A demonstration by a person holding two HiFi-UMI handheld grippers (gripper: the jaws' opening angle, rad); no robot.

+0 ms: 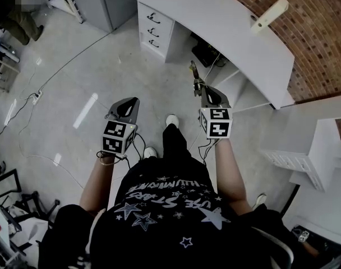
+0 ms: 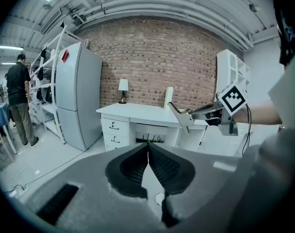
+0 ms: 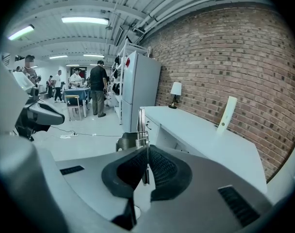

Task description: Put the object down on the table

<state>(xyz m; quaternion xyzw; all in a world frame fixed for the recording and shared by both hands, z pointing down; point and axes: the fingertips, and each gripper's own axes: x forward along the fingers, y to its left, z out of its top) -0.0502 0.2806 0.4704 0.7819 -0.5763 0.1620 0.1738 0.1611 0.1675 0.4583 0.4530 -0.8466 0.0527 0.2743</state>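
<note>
Left gripper [image 2: 148, 147]: jaws pressed together at the tips, nothing between them. In the head view it [image 1: 129, 104] sits low on my left, over the grey floor [image 1: 75, 83].

Right gripper [image 3: 146, 152]: jaws closed down on the metal tool [image 3: 139, 124], thin part clamped between the pads, the rest sticking out past the tips. Head view shows the same: right gripper [image 1: 207, 92] with the metal tool [image 1: 196, 80] pointing forward from it, in the air over the floor, short of the white desk [image 1: 226, 21] and not touching it.

From the left gripper view the tool's flat end [image 2: 179, 114] hangs in front of the desk [image 2: 138, 111].

On the desk: 1 cream block [image 3: 226, 113] standing tilted, 1 small lamp [image 3: 176, 89] at the far end. Fridge [image 3: 140, 89] beside the desk, brick wall [image 3: 220, 67] behind it.

Far back: several people [image 3: 96, 86] standing around a table.
</note>
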